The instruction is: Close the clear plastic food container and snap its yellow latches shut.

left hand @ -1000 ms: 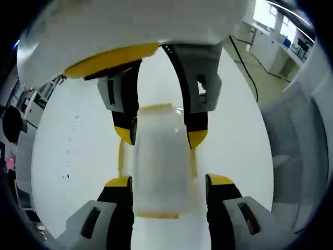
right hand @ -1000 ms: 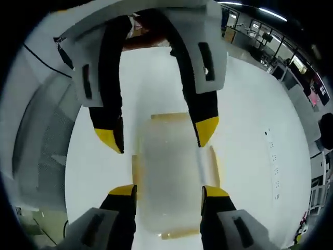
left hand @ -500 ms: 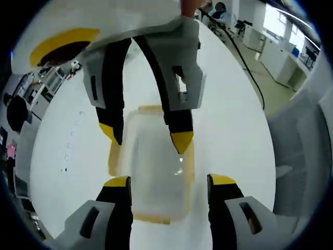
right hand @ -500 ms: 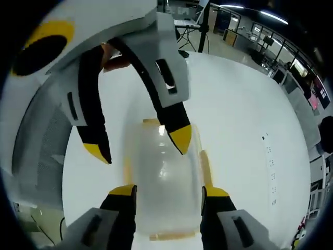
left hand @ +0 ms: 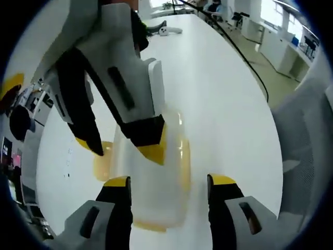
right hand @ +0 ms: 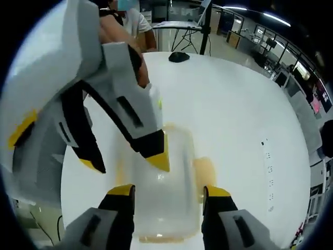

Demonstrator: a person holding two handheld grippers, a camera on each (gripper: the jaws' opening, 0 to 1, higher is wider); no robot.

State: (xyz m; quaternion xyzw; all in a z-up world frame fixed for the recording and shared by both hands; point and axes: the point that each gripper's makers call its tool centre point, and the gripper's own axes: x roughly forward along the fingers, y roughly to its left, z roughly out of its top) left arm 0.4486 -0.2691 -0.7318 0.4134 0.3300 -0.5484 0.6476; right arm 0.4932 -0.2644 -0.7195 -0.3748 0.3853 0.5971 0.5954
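Observation:
The clear plastic container [left hand: 156,182] lies on the white table [left hand: 223,104], lid on top, with yellow latches [left hand: 102,165] sticking out at its sides. In the left gripper view my left gripper [left hand: 169,182] is open, its jaws straddling the near end above the box. The right gripper [left hand: 119,150] reaches in from the upper left, open, yellow tips over the container's far half. In the right gripper view the container [right hand: 166,203] sits under my open right gripper [right hand: 169,191]; a yellow latch [right hand: 205,174] juts right. The left gripper [right hand: 125,161] hangs open over it.
The white table [right hand: 239,114] runs far ahead. A dark small object [right hand: 180,56] and a pale one [left hand: 167,30] lie near its far end. A person [right hand: 125,23] stands behind the grippers. A black cable [left hand: 244,57] trails on the floor; office desks lie beyond.
Both views have tilted and shifted. In each, the other gripper has swung to the left and looms larger, its yellow tips lower over the container. Both stay open.

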